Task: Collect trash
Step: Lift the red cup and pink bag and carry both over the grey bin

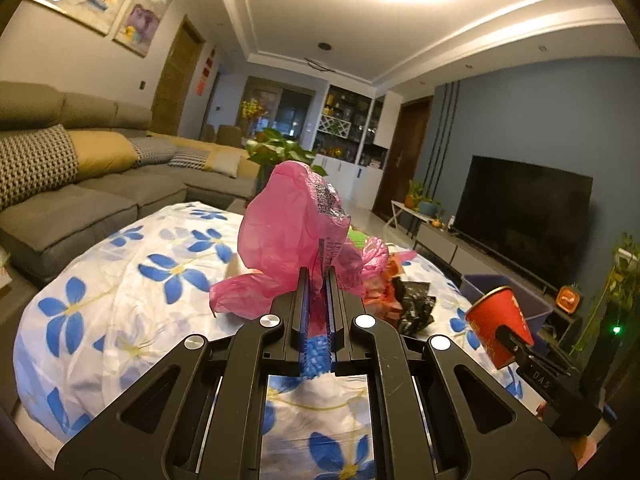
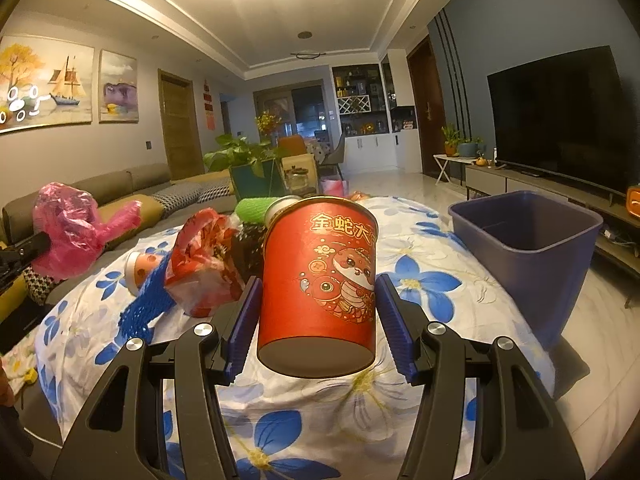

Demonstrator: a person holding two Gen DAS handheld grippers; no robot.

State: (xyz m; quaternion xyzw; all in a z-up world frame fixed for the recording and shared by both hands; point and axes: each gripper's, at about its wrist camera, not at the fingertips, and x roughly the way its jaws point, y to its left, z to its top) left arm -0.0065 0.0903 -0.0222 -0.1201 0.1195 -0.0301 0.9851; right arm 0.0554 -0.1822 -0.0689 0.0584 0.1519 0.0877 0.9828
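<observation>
Blue-padded jaws of the left gripper [image 1: 318, 280] are pinched nearly together on a crumpled pink plastic bag [image 1: 294, 232], held up above the flowered tablecloth [image 1: 132, 280]. Over on the right, the right gripper [image 2: 318, 300] stands about half open, its pads clamped on the sides of a red paper cup [image 2: 320, 276] printed with a cartoon snake, tilted and lifted off the cloth. More trash lies heaped mid-table: a red-and-white wrapper [image 2: 204, 264], blue netting [image 2: 148, 300], a small paper cup [image 2: 138, 268]. Nearby to the right sits a purple bin [image 2: 532, 248].

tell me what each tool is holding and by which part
Left tool pinches the pink plastic bag at its bunched lower edge. Right tool grips the red paper cup by its sides, near the base.
</observation>
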